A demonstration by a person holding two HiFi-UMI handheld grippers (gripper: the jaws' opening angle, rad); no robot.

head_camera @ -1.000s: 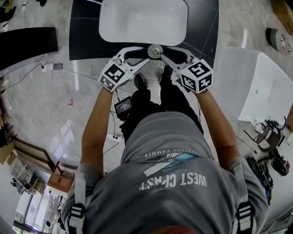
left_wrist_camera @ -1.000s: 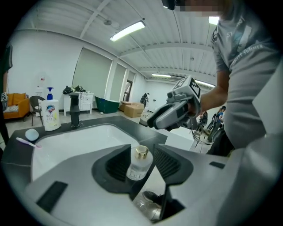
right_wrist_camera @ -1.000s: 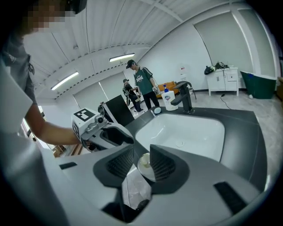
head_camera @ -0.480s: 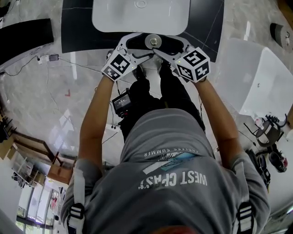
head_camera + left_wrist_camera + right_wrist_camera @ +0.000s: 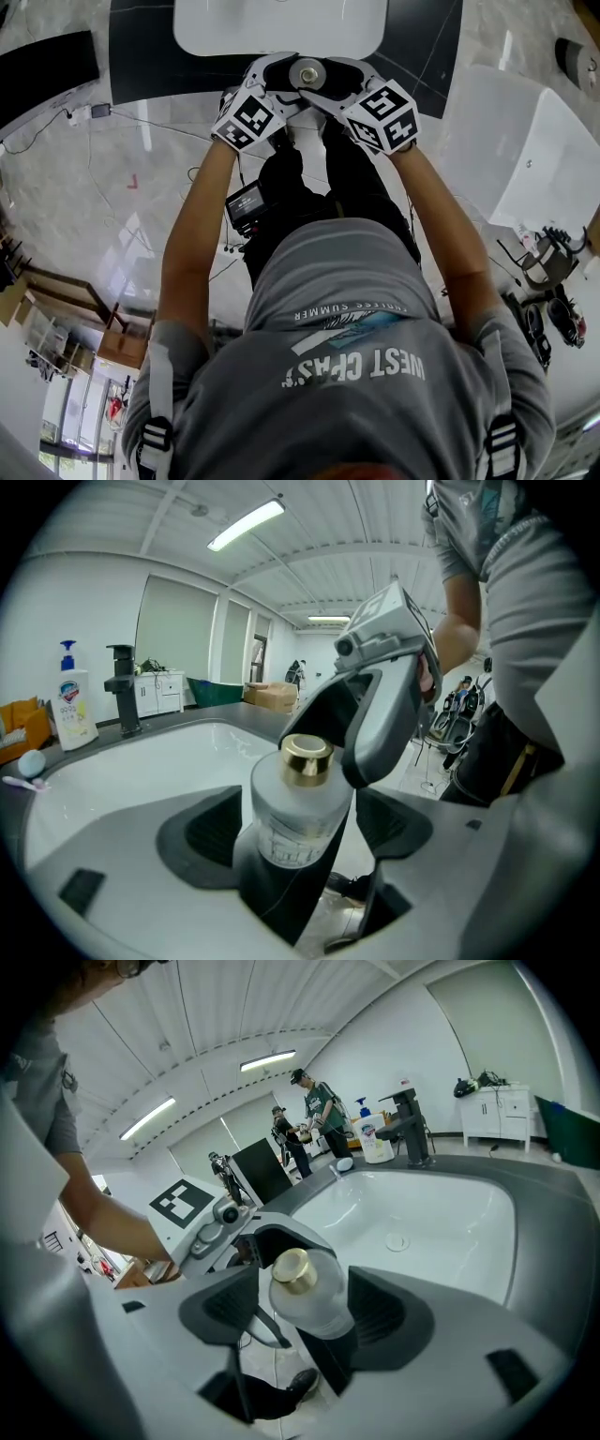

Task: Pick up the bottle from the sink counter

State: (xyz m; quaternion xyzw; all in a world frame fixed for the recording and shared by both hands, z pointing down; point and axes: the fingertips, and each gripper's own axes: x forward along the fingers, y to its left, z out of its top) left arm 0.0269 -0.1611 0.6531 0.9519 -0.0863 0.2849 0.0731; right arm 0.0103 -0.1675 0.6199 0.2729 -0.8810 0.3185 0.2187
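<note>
The bottle [image 5: 307, 73], frosted glass with a gold cap, stands upright on the front strip of the dark sink counter [image 5: 141, 66]. Both grippers reach around it from opposite sides. My left gripper [image 5: 298, 829] has just been opening; the bottle [image 5: 292, 803] stands between its dark pads [image 5: 202, 832] with a gap on each side. My right gripper [image 5: 305, 1309] has also just been opening, and the bottle [image 5: 314, 1305] sits between its pads [image 5: 384, 1312] without being pressed. In the head view, the left gripper [image 5: 289, 81] and right gripper [image 5: 328, 81] flank the cap.
The white basin [image 5: 281, 23] lies just behind the bottle. A black faucet [image 5: 123, 688] and a pump soap bottle [image 5: 72, 705] stand at its far side. A white bathtub [image 5: 544, 159] is on the floor at right. People [image 5: 319, 1110] stand beyond the counter.
Both grippers have sunk a little with the bottle still between them, and their jaws have spread wider, away from the bottle's sides.
</note>
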